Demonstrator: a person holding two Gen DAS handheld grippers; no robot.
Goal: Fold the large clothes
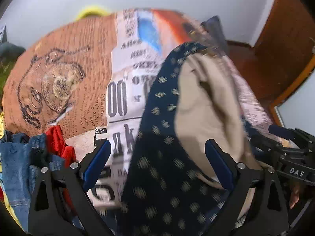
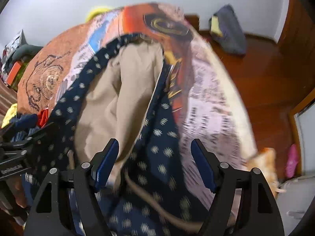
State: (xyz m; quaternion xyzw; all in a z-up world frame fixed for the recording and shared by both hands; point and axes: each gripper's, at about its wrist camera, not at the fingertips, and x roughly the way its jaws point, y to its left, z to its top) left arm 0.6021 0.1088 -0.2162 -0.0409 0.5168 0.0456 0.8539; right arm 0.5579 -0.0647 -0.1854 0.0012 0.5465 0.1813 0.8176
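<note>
Between my left gripper point(image 1: 157, 157) fingers, which stand spread wide, lies the navy dotted garment point(image 1: 157, 157), its dark cloth filling most of the gap without either blue pad pressing on it. Its beige lining point(image 1: 206, 102) bulges up just ahead of the pad on my right side and may brush it (the blur keeps me from saying for sure). Beside the pad on the other side sit a denim piece point(image 1: 17, 157) and a red cloth point(image 1: 59, 145), both lying clear of that finger.

My right gripper point(image 2: 154, 165) is also parted, though less widely, and the same garment point(image 2: 157, 157) runs through that gap too; the lining point(image 2: 118, 102) droops against the inner face of the nearer left-side pad, while the other pad stands free. A beige strap point(image 2: 153, 200) trails below, close to the camera.

Each view catches the other gripper at its edge, a hand beneath it.

Ahead of both pairs of fingers the garment lies on a printed bedspread point(image 1: 65, 74) in orange and newsprint patterns. Farther off are a wooden floor point(image 2: 265, 78), a grey bundle point(image 2: 230, 31) by the wall, and an orange cat point(image 2: 265, 163) out past my right-hand finger.
</note>
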